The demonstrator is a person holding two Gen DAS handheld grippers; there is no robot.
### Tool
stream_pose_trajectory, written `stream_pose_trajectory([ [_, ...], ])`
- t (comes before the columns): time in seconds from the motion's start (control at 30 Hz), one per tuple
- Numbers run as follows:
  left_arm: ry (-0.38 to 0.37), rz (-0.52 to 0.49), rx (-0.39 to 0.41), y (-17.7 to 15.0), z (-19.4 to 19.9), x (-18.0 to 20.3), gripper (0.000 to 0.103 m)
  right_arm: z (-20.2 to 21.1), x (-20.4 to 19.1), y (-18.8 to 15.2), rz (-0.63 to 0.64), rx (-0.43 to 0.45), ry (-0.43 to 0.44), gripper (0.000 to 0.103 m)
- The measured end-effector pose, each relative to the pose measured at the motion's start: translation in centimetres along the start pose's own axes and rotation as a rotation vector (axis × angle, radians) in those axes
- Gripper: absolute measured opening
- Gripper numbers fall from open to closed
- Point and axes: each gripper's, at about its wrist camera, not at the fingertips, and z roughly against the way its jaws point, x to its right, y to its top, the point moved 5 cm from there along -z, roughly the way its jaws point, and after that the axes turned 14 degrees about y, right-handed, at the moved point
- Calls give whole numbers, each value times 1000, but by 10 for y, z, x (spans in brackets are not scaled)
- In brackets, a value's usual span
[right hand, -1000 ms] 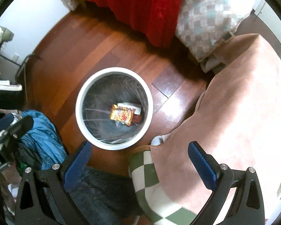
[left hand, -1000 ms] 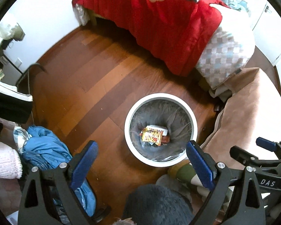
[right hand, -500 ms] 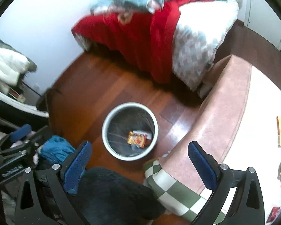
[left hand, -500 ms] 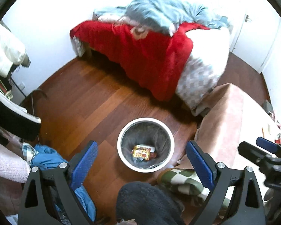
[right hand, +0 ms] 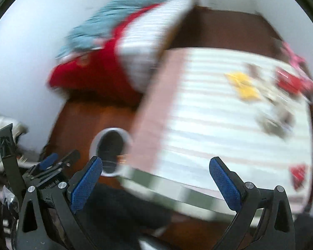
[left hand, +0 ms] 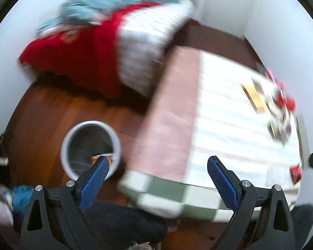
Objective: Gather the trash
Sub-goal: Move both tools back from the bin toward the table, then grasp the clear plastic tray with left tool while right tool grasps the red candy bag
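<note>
Both tools, left tool (left hand: 155,169) and right tool (right hand: 156,170), gape empty above the blurred tabletop (right hand: 219,125), where wrappers (right hand: 243,88) lie scattered, the white bin (left hand: 116,143) on the floor beside it.

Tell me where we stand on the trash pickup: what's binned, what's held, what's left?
Done: at least one orange wrapper lies in the white bin on the floor. In hand: nothing; the left gripper and right gripper are both open and empty. Left: blurred litter on the striped table, including a yellow piece and red pieces; the blur hides an exact count.
</note>
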Motion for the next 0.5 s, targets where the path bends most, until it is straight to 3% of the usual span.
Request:
stream_pose_trajectory([
  [0.17,-27,-211,-33,-5,-37,114,96,34,152,-14,-194,-1,-214,103],
  [0.27,-15,-312,-39,-6,-53,159,96,38,227,-23,-272,-39,-297,92],
  [0.4,7,-417,-41,-5,-68,196,96,25,286,-24,-334,-69,-295,87],
  [0.5,17,-472,-40,-2,-72,212,96,11,304,-26,-354,-78,-262,73],
])
